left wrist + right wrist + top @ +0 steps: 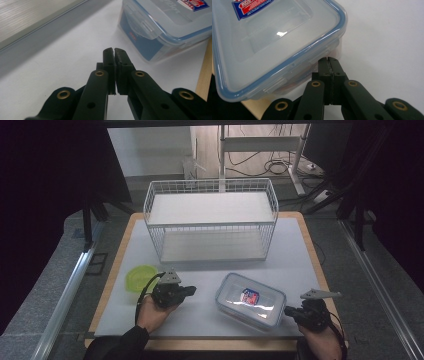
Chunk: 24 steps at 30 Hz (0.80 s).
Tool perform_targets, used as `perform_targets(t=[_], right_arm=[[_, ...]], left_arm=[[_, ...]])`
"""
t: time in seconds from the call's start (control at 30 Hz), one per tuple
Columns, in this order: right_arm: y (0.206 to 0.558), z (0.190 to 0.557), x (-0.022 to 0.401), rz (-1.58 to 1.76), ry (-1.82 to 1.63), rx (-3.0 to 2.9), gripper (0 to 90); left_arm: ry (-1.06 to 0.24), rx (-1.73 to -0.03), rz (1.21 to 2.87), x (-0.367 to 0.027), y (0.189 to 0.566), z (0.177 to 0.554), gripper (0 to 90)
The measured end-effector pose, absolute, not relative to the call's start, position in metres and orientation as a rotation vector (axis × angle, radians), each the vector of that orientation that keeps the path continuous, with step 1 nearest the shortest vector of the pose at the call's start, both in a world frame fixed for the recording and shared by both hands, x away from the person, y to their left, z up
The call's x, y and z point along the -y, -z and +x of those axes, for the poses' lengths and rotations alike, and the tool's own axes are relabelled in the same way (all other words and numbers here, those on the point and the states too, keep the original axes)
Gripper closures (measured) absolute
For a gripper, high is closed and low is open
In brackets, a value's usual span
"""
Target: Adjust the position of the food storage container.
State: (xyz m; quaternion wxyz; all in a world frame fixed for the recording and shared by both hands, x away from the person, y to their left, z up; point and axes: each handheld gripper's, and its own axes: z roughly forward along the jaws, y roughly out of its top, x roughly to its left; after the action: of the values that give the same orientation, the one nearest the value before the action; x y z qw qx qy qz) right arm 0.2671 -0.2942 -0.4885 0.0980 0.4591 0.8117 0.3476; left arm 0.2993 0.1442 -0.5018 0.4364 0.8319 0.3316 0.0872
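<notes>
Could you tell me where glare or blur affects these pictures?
High view: glare streaks the container's lid, and the surroundings are dark. Left gripper view: the container is soft, the fingers sharp. Right gripper view: a small highlight on the lid.

High view sits above the near edge, looking forward and down over the whole table [300, 250]. The 2 gripper views ride low, right up close, looking along their own jaws from opposite sides at the box [250, 300] [160, 27] [274, 42], which all 3 views share.
</notes>
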Motion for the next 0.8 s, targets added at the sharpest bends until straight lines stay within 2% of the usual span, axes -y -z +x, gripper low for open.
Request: perform_targets(t=[0.4,0.67,0.8], right_arm=[[0.490,0.298,0.273,1.327,-1.049,-2.440,89.7],[0.491,0.331,0.241,1.264,-1.040,-2.500,89.7],[0.491,0.346,0.224,1.226,-1.024,-2.529,89.7]], left_arm=[[-0.167,-0.848,2.101,-0.133,0.513,0.302,88.1],[-0.180,-0.903,2.109,-0.140,0.516,0.305,87.9],[-0.227,-0.951,2.127,-0.145,0.516,0.305,88.4]])
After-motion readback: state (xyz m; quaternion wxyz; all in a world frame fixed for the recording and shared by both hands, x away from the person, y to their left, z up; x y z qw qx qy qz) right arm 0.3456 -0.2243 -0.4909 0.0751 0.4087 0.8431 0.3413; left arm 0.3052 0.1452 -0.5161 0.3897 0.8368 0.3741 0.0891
